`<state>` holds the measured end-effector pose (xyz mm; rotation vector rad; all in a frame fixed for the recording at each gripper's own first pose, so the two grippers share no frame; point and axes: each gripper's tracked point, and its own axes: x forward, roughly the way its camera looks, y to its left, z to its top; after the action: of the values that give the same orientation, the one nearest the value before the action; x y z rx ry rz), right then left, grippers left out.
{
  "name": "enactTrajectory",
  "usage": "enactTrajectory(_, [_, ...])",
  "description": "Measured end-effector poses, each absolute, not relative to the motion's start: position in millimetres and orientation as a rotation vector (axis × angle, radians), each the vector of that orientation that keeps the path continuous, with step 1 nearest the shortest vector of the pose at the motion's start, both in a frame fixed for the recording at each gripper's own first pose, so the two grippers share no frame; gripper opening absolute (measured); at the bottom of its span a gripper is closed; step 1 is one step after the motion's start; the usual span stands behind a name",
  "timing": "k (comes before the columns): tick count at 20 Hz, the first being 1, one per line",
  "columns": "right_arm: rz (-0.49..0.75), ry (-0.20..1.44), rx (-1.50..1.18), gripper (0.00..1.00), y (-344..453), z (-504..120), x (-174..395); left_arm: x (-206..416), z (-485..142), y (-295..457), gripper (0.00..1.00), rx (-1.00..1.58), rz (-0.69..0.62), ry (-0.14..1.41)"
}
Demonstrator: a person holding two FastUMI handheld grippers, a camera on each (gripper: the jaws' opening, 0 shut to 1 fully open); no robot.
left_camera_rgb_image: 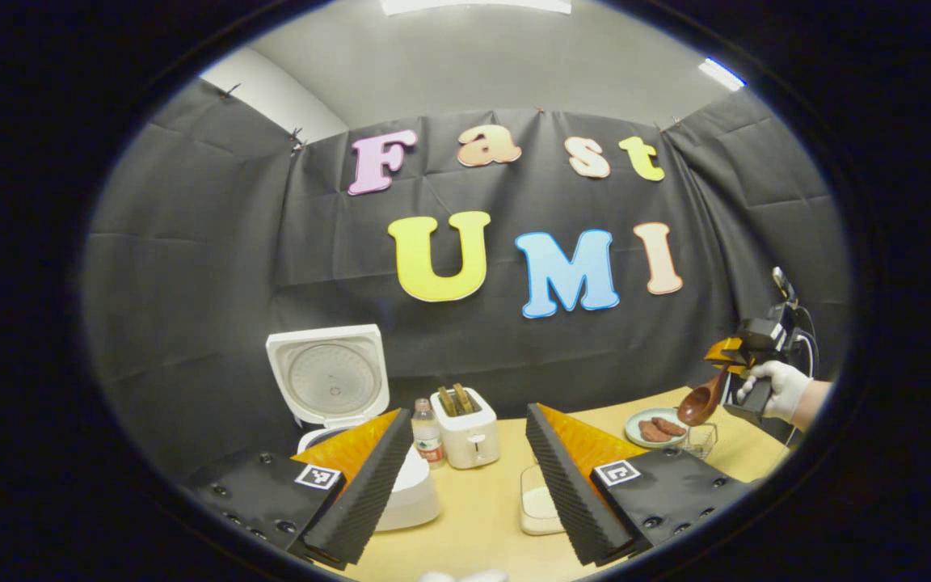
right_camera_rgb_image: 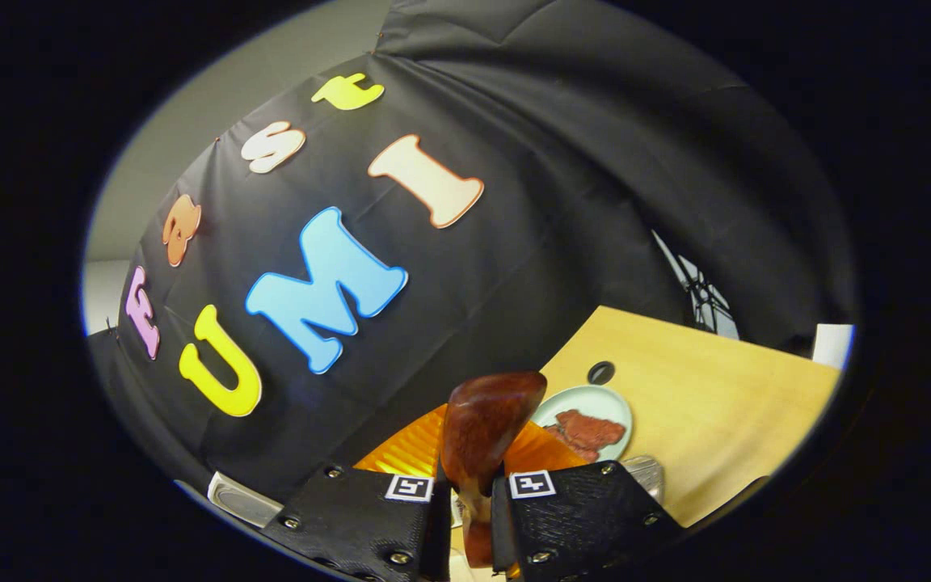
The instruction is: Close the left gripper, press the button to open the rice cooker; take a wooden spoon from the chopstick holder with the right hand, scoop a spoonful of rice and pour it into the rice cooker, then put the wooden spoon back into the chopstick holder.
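At far left the rice cooker (left_camera_rgb_image: 336, 404) stands with its lid raised, just beyond the left gripper (left_camera_rgb_image: 465, 485), whose jaws are released. A shallow container (left_camera_rgb_image: 538, 505) of what looks like rice lies near, between those fingers. Far right, the right gripper (left_camera_rgb_image: 736, 356) grasps the wooden spoon (left_camera_rgb_image: 701, 402), bowl hanging down over the surface (left_camera_rgb_image: 482, 517), so it is the nearer hand. The right gripper view adds the jaws clenched on the handle, with the plate (right_camera_rgb_image: 591, 404) behind.

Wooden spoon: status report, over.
Right gripper shut on wooden spoon, lifted above the plate. Left gripper open, idle. Rice cooker lid up. Nothing in the way.
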<state>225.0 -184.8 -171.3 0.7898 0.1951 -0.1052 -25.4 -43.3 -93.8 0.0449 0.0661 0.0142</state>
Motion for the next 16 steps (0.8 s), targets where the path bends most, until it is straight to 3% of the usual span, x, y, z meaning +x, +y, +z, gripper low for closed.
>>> enactTrajectory(7, [-0.182, 0.217, 0.746, 0.20, -233.6, -211.3, 224.8, -10.2, -92.8, -67.4, 0.99, 0.069, 0.007, 0.080])
enactTrajectory(16, [-0.225, 0.299, 0.680, 0.20, -228.3, -277.0, 240.7, -2.1, -90.4, -73.7, 0.99, 0.093, 0.014, 0.090])
